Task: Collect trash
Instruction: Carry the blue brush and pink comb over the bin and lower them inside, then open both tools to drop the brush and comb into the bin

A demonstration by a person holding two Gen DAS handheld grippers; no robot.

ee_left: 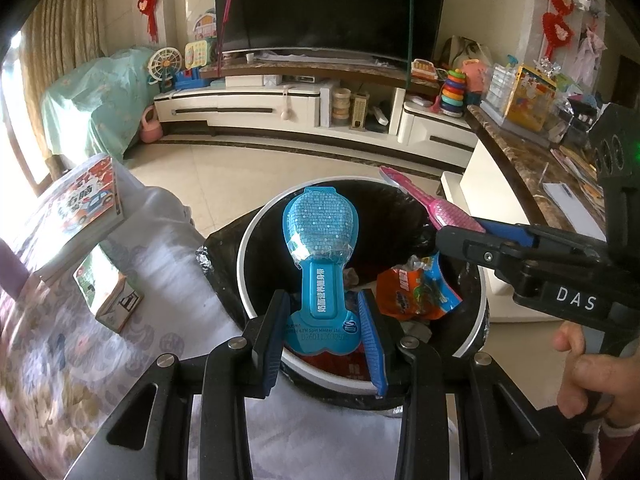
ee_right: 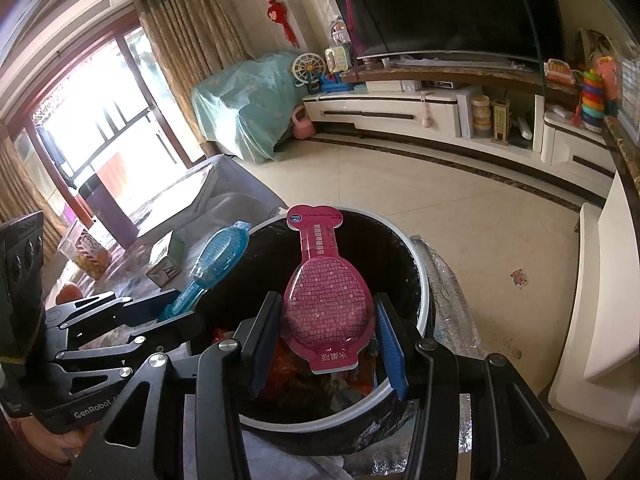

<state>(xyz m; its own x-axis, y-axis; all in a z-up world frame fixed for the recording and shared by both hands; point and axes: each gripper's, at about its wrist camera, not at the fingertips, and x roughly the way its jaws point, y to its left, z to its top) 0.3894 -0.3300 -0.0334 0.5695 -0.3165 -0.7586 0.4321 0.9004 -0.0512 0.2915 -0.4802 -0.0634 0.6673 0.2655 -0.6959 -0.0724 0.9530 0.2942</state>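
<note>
Both packs hang over the trash bin point(ee_left: 256, 280): the left gripper point(ee_left: 324, 312) pinches the blue blister pack point(ee_left: 320, 236), the right gripper point(ee_right: 326, 332) the pink blister pack point(ee_right: 326, 300), so each should release squarely above the liner.

blue package point(ee_left: 320, 236): sequin-like dotted sheen | pink package point(ee_right: 326, 300): magenta, fine dotted print | bin point(ee_right: 420, 272): white rim, black liner | snack wrapper point(ee_left: 416, 292): orange with blue | gripper pads point(ee_left: 372, 332): blue
</note>
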